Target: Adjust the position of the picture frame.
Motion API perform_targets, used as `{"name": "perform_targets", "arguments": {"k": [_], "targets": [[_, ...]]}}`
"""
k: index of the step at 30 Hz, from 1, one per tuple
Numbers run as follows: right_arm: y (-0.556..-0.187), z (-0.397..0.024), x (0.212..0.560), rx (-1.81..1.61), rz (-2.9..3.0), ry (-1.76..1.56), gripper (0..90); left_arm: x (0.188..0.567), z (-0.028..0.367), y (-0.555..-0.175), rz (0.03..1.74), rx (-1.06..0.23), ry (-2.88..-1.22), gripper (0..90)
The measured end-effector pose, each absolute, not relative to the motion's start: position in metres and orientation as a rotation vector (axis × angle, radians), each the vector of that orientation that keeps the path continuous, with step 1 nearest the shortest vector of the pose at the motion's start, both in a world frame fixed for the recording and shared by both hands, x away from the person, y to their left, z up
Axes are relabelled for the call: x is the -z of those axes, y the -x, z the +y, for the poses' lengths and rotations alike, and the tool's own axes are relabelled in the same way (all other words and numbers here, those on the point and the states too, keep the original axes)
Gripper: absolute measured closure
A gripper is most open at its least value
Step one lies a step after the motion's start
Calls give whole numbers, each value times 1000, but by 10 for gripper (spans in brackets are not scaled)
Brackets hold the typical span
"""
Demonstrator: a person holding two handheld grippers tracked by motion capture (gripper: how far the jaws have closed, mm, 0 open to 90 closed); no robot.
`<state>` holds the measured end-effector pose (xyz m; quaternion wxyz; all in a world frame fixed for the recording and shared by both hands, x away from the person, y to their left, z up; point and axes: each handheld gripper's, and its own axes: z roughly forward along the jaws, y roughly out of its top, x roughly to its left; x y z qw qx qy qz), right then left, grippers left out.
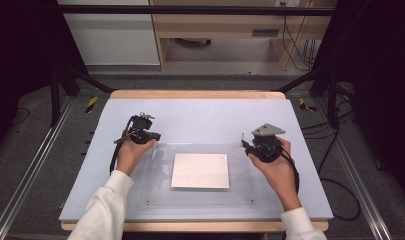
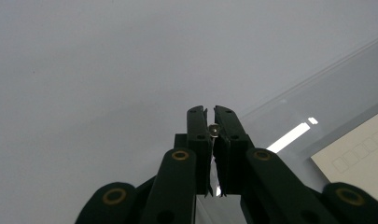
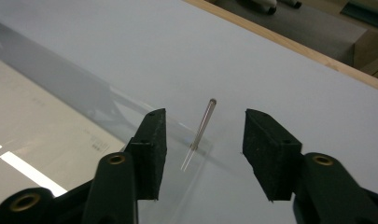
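Landmark: the clear plastic sheet (image 1: pixel 200 172) lying flat on the pale counter (image 1: pixel 200 117), w/ a white paper sheet (image 1: pixel 200 170) under its middle.

Left gripper (image 1: pixel 151 135), high view: sits at the clear sheet's far-left corner, held by the left hand (image 1: pixel 131 151). In the left gripper view (image 2: pixel 210 127) the jaws are together, w/ only a thin slit between the pads. A small shiny metal pin (image 2: pixel 214 130) is pinched in that slit near the tips. The clear sheet's edge (image 2: pixel 317 79) runs off to the right of the jaws there, paper corner (image 2: pixel 359 156) beyond it.

Right gripper (image 1: pixel 246 145), high view: at the clear sheet's far-right corner, in the right hand (image 1: pixel 275 167), grey three-cornered plate on top. In the right gripper view (image 3: pixel 203 133) the jaws stand apart, approx. half open, and hold nothing. Between them, touching neither pad, a thin pin (image 3: pixel 203 123) stands upright, slightly tilted, at the clear sheet's corner (image 3: pixel 198 154). Its round head is up, its foot on the corner. Can't tell if it goes through a hole there. The paper (image 3: pixel 42 121) lies under the clear sheet, left of the jaws in that view.

Two small holes show near the clear sheet's near corners in the high view, one at left (image 1: pixel 148 202), one at right (image 1: pixel 250 202).
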<state>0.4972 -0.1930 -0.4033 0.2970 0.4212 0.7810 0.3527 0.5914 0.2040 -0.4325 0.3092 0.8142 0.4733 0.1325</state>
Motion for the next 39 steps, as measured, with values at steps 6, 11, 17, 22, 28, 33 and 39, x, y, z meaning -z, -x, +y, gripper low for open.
{"name": "perform_targets", "arguments": {"k": [6, 11, 17, 22, 28, 33, 39], "targets": [[-436, -221, 415, -942, 2058, -1029, 381, 432, 204, -592, 1251, -347, -2157, 849], [-393, -244, 433, -885, 2090, -1007, 358, 432, 204, -593, 1253, -344, -2162, 848], [-350, -253, 453, -848, 2137, -951, 335, 433, 203, -593, 1254, -346, -2161, 848], [-338, -243, 459, -819, 2168, -868, 313, 433, 202, -593, 1260, -344, -2163, 848], [-337, -236, 465, -785, 2202, -830, 300, 432, 203, -595, 1257, -334, -2176, 848], [-336, -230, 467, -768, 2232, -797, 291, 432, 203, -596, 1260, -325, -2177, 848], [-339, -223, 470, -754, 2250, -778, 291, 433, 203, -597, 1258, -325, -2180, 847]]}}
